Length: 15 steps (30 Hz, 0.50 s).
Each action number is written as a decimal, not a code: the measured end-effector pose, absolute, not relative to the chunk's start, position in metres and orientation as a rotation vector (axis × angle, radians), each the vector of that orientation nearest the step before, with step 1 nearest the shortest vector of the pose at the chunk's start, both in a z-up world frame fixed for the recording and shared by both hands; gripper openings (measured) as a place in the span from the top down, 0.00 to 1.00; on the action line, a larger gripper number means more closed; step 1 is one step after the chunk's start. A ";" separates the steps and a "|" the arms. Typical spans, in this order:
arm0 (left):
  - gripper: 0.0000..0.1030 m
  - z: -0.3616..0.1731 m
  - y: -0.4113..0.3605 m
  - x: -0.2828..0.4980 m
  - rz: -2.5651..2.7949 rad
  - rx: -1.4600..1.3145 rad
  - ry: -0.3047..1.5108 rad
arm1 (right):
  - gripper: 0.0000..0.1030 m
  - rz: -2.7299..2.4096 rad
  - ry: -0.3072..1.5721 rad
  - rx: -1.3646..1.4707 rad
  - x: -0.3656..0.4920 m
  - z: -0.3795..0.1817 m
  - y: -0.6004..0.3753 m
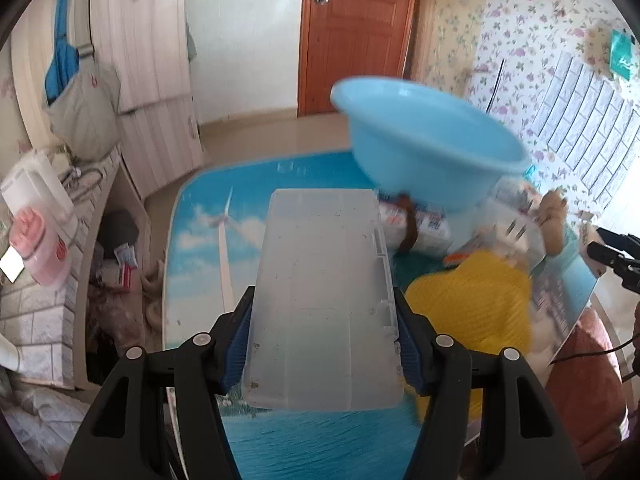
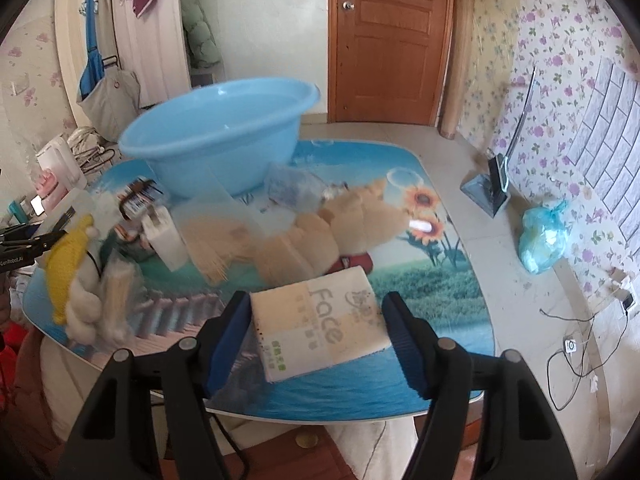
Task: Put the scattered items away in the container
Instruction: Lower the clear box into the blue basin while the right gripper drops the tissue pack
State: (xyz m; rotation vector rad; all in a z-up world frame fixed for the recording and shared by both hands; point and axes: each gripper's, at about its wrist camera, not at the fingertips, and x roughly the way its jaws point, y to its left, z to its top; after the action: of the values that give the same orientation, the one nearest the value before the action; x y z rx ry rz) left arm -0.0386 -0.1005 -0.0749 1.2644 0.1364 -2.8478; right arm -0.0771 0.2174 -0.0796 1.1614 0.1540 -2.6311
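Observation:
My left gripper (image 1: 322, 344) is shut on a translucent plastic box (image 1: 324, 300) and holds it above the table. A light blue basin (image 1: 432, 140) stands at the far side of the table; it also shows in the right wrist view (image 2: 216, 132). My right gripper (image 2: 316, 332) is open around a tissue pack (image 2: 320, 324) printed "Face", which lies near the table's front edge; both pads stand apart from it. A plush bear (image 2: 340, 224), a yellow knitted hat (image 2: 68, 264), a white charger (image 2: 166, 240) and small packets lie scattered between basin and gripper.
The table (image 2: 452, 292) has a printed scenery top. A blue plastic bag (image 2: 544, 240) and cables lie on the floor to the right. A white kettle (image 1: 36, 188) stands on a side counter at the left. A wooden door (image 2: 388, 40) is behind.

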 end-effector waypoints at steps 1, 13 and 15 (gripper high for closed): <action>0.41 -0.070 -0.099 -0.038 -2.856 1.249 0.136 | 0.35 -2.629 0.154 1.149 -0.077 -0.075 0.215; 0.40 -0.026 -0.060 -0.067 -2.990 1.145 0.043 | 0.35 -2.582 0.135 1.006 -0.090 -0.038 0.185; 0.40 -0.022 -0.052 -0.077 -3.006 1.144 0.033 | 0.35 -2.569 0.121 0.981 -0.095 -0.033 0.181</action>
State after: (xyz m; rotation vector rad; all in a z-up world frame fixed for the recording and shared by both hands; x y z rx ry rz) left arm -0.0767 -0.0521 -0.0224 1.1443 0.0326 -3.0058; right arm -0.0955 0.1810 -0.0328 0.9815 0.1215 -2.5691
